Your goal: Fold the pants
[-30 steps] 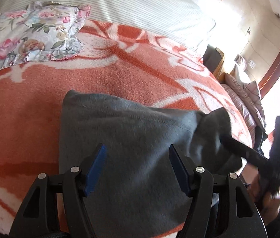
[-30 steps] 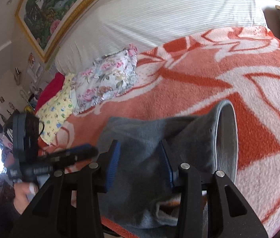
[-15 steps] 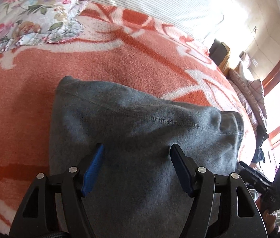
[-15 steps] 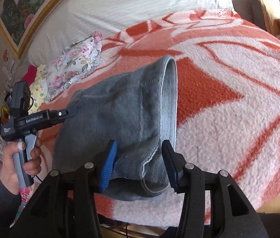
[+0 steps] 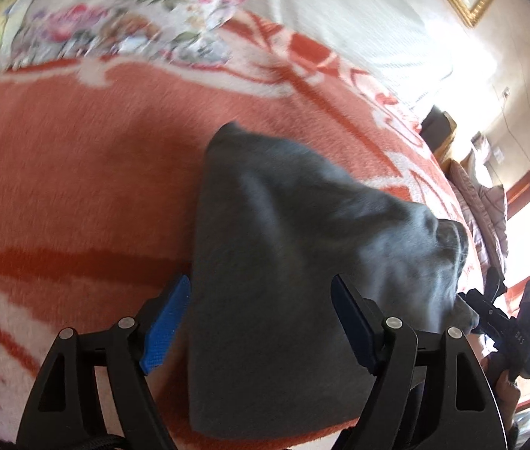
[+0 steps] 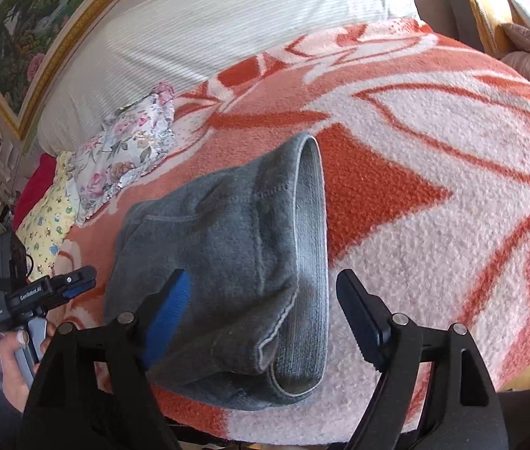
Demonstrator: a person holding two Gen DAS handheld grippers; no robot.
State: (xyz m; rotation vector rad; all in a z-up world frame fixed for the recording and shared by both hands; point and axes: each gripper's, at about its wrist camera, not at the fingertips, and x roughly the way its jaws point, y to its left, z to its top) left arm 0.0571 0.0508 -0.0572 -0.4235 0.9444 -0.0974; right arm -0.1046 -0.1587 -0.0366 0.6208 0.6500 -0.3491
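On the orange blanket (image 6: 396, 187) we've got the folded grey pants (image 6: 227, 262), long axis running away from us, waistband right. Both left gripper (image 5: 261, 322) and right gripper (image 6: 265, 311) have just been opening, gaping wide, gripping nothing.

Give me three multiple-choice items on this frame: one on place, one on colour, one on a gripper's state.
1. Where do the pants lie?
A. on the orange-and-white blanket
B. on the floral pillow
C. on the floor

2. What colour are the pants?
A. red
B. grey
C. yellow

3. How does the right gripper stand?
A. shut on the waistband
B. open, pads clear of the cloth
C. out of view

Answers:
1 A, the folded bundle rests on the blanket near the bed's edge, apart from the pillow.
2 B, the fleece and its ribbed waistband are grey.
3 B, its jaws have just been opening; the waistband lies between them unpressed.
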